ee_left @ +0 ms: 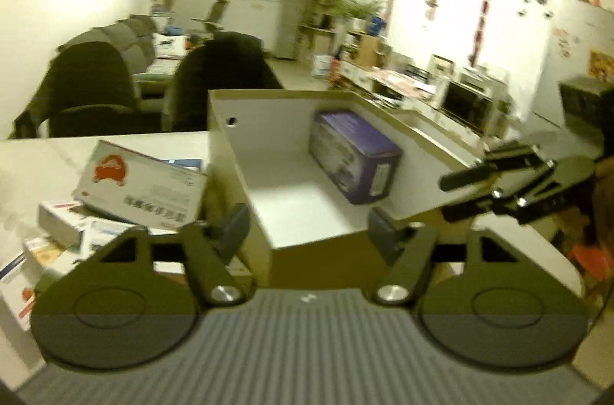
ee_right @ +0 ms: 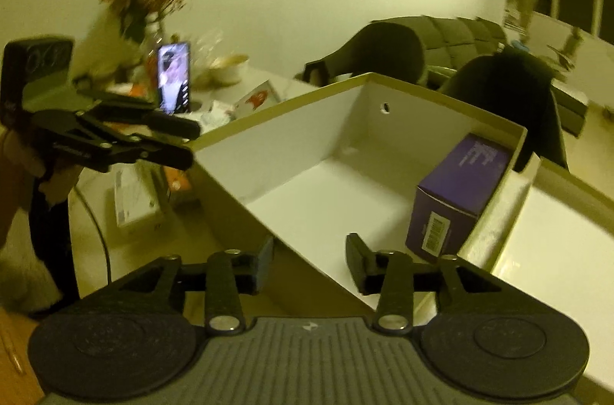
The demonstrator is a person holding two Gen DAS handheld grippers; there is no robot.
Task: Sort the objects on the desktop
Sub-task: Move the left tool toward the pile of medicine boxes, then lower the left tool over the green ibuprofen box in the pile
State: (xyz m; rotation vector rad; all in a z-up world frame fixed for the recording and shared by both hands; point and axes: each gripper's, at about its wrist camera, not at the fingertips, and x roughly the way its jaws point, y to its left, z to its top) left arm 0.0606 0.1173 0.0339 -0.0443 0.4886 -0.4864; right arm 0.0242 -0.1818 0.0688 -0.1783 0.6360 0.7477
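Left wrist view: the left hand-held gripper point(ee_left: 307, 228) has its jaws apart, straddling the near left corner of an open white cardboard box point(ee_left: 291, 198); nothing is pinched between the pads. Inside the box, against its right wall, a purple rectangular carton point(ee_left: 355, 161) lies on its side with a barcode label facing the camera. Left of the box, on the pale surface point(ee_left: 46, 155), a heap of small packets sits, topped by a white carton with a red emblem point(ee_left: 138, 186) tilted against the box's outer wall. The right hand-held gripper point(ee_left: 499, 182) shows at the right, beside the box's right rim.

Right wrist view: the right hand-held gripper point(ee_right: 309, 261) also has its jaws parted, set across the box's near wall, with only the box edge between the fingers and no visible squeeze. The purple carton point(ee_right: 456, 194) rests in the right-hand part of the box. The left hand-held gripper point(ee_right: 192, 142) sits at the box's left rim. A lit phone point(ee_right: 174, 77) stands upright behind it.
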